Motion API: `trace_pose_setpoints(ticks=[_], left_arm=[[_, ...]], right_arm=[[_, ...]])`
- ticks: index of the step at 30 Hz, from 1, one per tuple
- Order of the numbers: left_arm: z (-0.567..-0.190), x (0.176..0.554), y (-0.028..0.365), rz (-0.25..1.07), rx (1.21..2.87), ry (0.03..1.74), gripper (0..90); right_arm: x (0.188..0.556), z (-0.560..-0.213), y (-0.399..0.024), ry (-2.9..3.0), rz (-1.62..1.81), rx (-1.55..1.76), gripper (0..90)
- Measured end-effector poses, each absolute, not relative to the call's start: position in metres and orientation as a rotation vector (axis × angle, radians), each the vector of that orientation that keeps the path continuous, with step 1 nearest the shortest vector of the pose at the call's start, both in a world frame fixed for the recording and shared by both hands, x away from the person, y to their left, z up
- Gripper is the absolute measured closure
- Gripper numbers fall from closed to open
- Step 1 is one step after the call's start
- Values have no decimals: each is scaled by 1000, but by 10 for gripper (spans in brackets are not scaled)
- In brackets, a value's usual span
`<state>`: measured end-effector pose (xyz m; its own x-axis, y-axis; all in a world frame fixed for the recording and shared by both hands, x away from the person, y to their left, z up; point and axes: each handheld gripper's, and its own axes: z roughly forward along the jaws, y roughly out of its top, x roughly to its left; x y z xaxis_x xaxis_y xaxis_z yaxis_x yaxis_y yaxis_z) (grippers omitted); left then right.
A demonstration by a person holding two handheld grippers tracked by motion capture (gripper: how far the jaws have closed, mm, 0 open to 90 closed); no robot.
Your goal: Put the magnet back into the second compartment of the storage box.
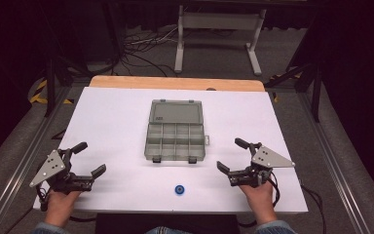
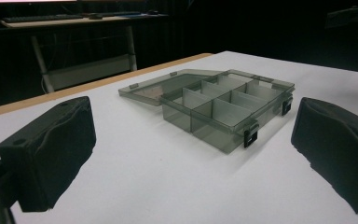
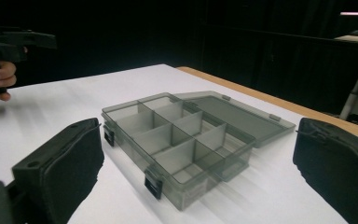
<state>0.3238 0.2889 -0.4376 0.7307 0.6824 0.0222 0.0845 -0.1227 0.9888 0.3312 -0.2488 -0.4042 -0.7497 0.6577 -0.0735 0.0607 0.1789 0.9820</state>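
Grey translucent compartment box (image 1: 175, 141) mid-table, lid laid open flat toward far edge, long axis near-to-far, latches facing person. Left gripper (image 1: 88, 162) and right gripper (image 1: 233, 157) flank it, jaws wide, empty.

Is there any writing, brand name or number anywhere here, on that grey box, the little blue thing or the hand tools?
No text can be read.
compartment box: a small dark patch on its open lid may be a label, too small and blurred to read.
blue round piece: no marking can be made out.
left gripper and right gripper: their grey plates show holes, no lettering.
table: plain white, no print.
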Motion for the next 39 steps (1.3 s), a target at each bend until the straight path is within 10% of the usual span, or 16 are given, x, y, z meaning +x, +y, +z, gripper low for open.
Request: trace_pose_setpoints(ticks=[39], left_arm=[[-438, 324, 289, 572, 1636, 627, 6]], right_arm=[[331, -384, -191, 2303, 1397, 533, 93]])
